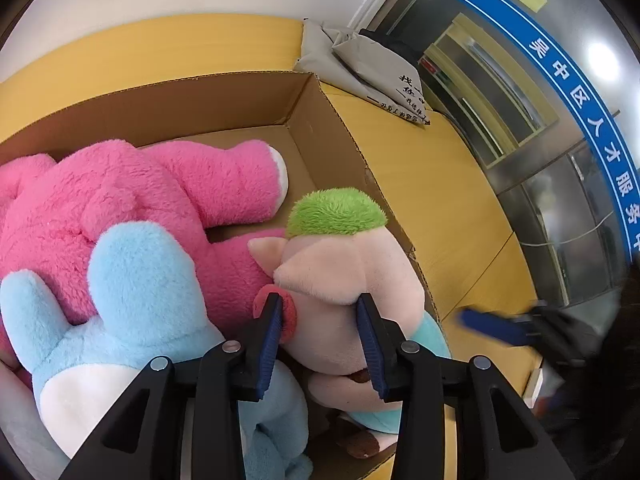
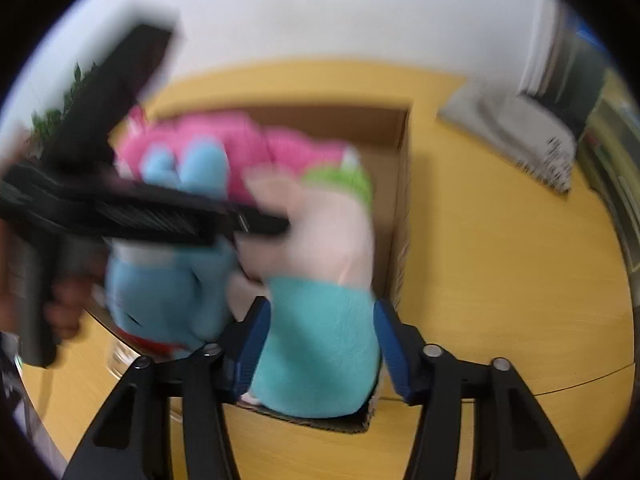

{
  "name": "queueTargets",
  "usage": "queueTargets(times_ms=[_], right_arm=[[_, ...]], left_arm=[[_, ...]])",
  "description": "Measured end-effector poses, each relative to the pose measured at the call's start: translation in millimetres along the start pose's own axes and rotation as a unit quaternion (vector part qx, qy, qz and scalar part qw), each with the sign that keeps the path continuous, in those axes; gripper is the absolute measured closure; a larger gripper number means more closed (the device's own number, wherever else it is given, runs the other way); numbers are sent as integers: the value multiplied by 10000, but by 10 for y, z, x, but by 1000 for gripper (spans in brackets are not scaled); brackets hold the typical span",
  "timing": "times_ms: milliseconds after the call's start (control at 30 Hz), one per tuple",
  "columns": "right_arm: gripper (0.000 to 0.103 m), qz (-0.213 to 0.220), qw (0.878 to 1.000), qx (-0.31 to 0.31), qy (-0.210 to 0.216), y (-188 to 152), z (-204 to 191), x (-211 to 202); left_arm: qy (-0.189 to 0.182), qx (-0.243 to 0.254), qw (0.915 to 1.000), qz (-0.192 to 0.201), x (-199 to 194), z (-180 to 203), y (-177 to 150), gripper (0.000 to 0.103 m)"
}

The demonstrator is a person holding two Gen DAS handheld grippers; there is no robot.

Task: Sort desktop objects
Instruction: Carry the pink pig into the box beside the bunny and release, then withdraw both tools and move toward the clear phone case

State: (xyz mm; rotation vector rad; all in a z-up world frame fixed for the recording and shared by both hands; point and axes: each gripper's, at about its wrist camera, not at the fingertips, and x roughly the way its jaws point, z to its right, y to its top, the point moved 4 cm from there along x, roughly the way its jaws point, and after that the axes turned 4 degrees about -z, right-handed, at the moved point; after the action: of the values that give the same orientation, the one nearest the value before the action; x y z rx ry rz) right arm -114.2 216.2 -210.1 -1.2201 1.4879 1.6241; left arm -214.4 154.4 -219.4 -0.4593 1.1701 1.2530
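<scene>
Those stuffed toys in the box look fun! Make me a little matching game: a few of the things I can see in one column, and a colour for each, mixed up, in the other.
Things:
1. big furry plush
2. hair tuft on the doll the left gripper is at
3. rabbit-eared plush
4. cardboard box

Colours:
A. light blue
B. brown
C. pink
D. green

Pairs: 1-C, 2-D, 3-A, 4-B
</scene>
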Motion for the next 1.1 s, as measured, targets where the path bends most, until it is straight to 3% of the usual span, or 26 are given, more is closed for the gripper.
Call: queueTargets(times_ms=[67,133,167,233,267,333,400,467,533,633,833,1100], right_arm=[[50,-125,9999,23,-25,-28,-14,70],[39,-225,9994,253,-64,-39,26,57],[39,-248,9991,322,-68,-47,54,49],[32,-272,9988,408,-92,-55,64,-30],[31,-246,9987,431,-97,-54,50,-111],[22,62,9987,501,0,-4,32,-375],[19,600,9962,631,-4,52,6,-785],[15,964,9928,708,-111,70,-55,-1126],[0,1288,9890,668,-293,55,-173,-1453],[0,1454,9868,554,-447,14,-322,-1707],[0,1380,9884,355,-529,-195,-555,-1866],[0,1346,9896,87,-506,-406,-775,-2061]], left_arm=[[132,95,9999,-24,-23,25,-26,60],[159,93,9998,12,-85,30,-50,59],[173,-5,9998,45,-151,19,-78,56],[264,-164,9994,172,-323,5,-168,46],[342,-224,9988,267,-431,2,-230,33],[530,-319,9970,458,-666,-23,-369,21],[1039,-555,9892,871,-1088,-33,-614,6],[1394,-960,9786,1172,-1421,-45,-859,0],[1708,-1306,9665,1402,-1726,-70,-1109,0],[2148,-1629,9511,1510,-2084,-118,-1481,0],[2515,-1711,9382,1649,-2521,-6,-1924,0],[2308,-1586,9458,1645,-2651,270,-2157,0]])
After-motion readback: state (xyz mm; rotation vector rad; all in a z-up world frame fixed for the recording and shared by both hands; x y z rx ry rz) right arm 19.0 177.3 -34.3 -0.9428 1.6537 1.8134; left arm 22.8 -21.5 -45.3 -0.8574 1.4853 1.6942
